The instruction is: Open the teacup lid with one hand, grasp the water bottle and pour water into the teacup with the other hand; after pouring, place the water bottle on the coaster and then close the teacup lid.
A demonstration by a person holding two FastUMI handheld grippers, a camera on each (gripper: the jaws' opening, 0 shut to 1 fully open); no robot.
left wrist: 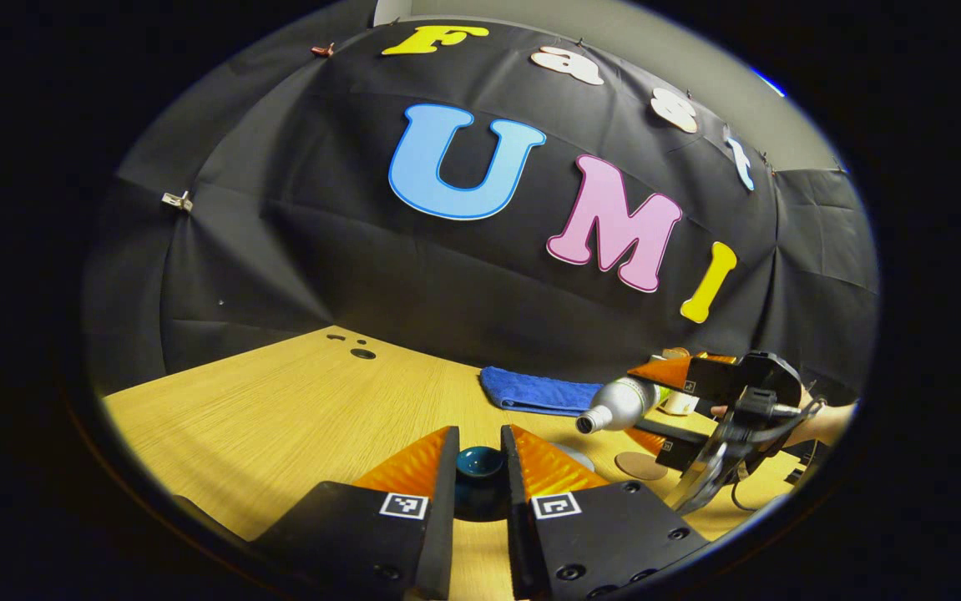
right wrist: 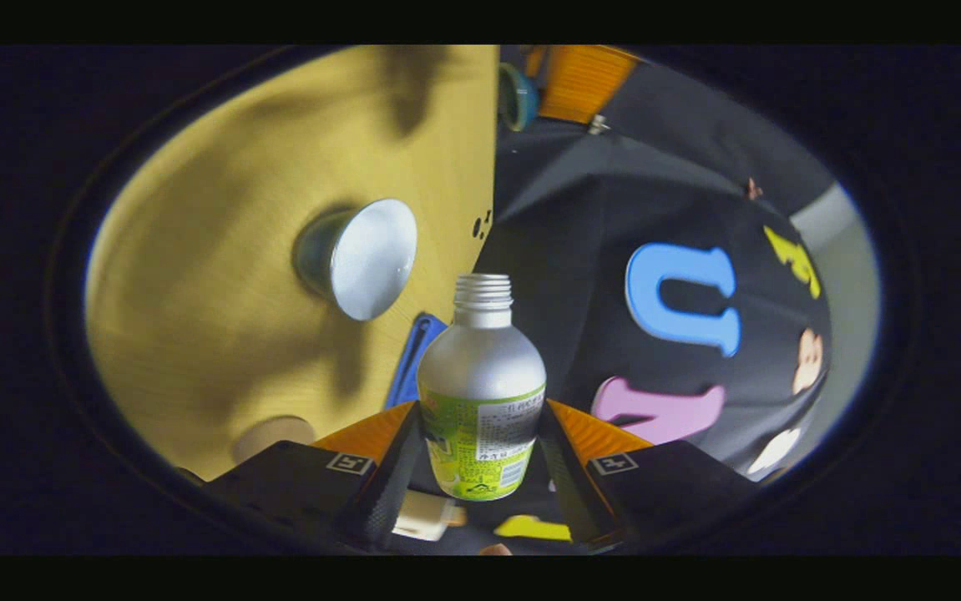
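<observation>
Lid (left wrist: 480, 461) is off, pinched in left fingers (left wrist: 480, 467); right fingers (right wrist: 480, 455) clamp the bottle (right wrist: 482, 392), tipped beside the open teacup (right wrist: 359, 257); pouring, coaster (left wrist: 640, 466) placement and closing remain

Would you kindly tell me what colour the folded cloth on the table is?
The cloth is blue, best seen in the left gripper view.

The teacup lid (left wrist: 480, 462) sat half hidden between the left gripper (left wrist: 480, 467) fingers (its rim never showed). The water bottle (right wrist: 482, 388) base was cut off behind the right gripper (right wrist: 480, 455).
</observation>
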